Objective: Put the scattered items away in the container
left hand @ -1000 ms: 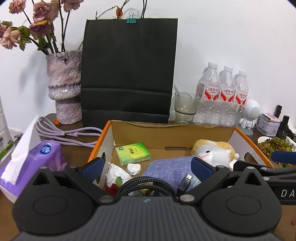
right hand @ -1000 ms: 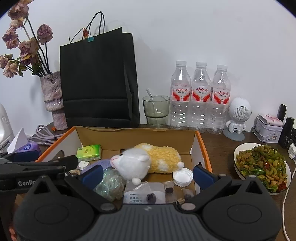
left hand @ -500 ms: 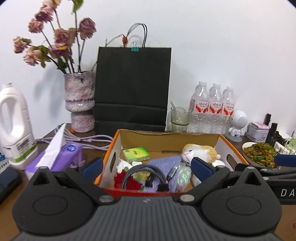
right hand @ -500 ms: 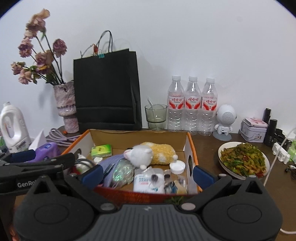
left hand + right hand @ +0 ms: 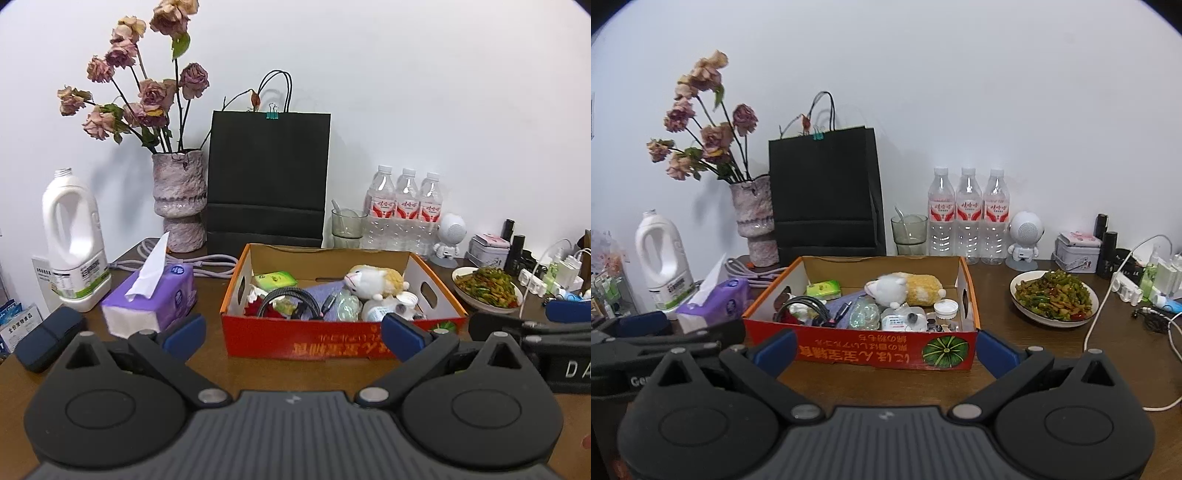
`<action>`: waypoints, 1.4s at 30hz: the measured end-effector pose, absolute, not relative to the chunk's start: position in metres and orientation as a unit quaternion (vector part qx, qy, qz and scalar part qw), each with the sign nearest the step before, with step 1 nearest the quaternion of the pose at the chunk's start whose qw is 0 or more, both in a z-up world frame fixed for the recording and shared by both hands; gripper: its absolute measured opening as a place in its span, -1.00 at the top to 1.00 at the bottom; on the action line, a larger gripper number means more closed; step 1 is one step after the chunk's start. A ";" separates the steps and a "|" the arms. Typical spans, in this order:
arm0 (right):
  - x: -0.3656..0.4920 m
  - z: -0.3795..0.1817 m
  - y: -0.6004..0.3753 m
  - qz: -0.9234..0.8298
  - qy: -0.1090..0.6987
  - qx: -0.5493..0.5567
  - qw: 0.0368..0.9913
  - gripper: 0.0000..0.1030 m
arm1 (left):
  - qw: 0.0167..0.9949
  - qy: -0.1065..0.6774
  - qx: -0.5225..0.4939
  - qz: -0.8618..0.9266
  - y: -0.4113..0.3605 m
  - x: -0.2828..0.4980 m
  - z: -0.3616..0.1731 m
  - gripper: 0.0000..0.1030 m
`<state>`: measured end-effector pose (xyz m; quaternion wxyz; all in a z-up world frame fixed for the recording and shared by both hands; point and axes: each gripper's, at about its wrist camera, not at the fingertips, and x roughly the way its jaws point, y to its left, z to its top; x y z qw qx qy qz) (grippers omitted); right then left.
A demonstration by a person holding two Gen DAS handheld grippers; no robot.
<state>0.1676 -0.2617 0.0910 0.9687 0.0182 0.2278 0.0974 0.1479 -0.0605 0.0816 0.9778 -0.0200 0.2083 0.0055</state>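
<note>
- Left wrist view: the left gripper sits low in the frame with its blue-padded fingers spread wide and nothing between them. It hangs short of the cardboard box, above bare table; I judge this a stand-off pose, with no item being carried.
- The box fills the centre of this view, open at the top, red printed front wall facing the camera, orange rims and cut-out handles on the sides. Inside lie a black cable coiled at the left, a green tissue packet at the back, a plush toy on the right, and a white bottle cap just in front of the toy.
- To the box's left stands a purple tissue pack, outside the box; whether it belongs to the tidying I cannot tell.
- Right wrist view: the right gripper also has its fingers fully parted and empty, low in the frame, just before the box's front wall, which shows a printed pumpkin.
- Here the box sits at centre, well filled; the plush toy lies on its side toward the back. A plate of food stands apart at the right.
- Judging by the full box and two empty grippers, the tidying looks nearly or wholly done.
</note>
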 end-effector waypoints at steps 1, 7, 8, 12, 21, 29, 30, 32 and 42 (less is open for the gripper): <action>0.162 0.093 -0.260 0.098 0.226 0.016 0.969 -1.00 | 0.978 0.207 -0.020 0.006 -0.060 0.143 0.082 -1.00; 0.137 0.095 -0.256 0.098 0.225 0.011 0.969 -1.00 | 0.977 0.211 -0.016 0.010 -0.057 0.119 0.083 -1.00; 0.134 0.095 -0.256 0.098 0.226 0.011 0.969 -1.00 | 0.977 0.211 -0.015 0.012 -0.057 0.117 0.082 -1.00; 0.127 0.091 -0.253 0.098 0.235 0.007 0.967 -1.00 | 0.976 0.216 -0.013 0.017 -0.056 0.109 0.079 -1.00; 0.122 0.087 -0.249 0.098 0.245 0.001 0.965 -1.00 | 0.975 0.222 -0.013 0.021 -0.054 0.105 0.075 -1.00; 0.122 0.086 -0.246 0.098 0.247 -0.002 0.964 -1.00 | 0.975 0.222 -0.010 0.021 -0.052 0.105 0.074 -1.00; 0.122 0.086 -0.246 0.099 0.247 -0.002 0.964 -1.00 | 0.975 0.222 -0.010 0.021 -0.052 0.104 0.074 -1.00; 0.121 0.085 -0.246 0.099 0.248 -0.003 0.964 -1.00 | 0.975 0.222 -0.010 0.022 -0.052 0.104 0.074 -1.00; 0.121 0.083 -0.246 0.099 0.251 -0.003 0.963 -1.00 | 0.974 0.225 -0.007 0.022 -0.052 0.103 0.072 -1.00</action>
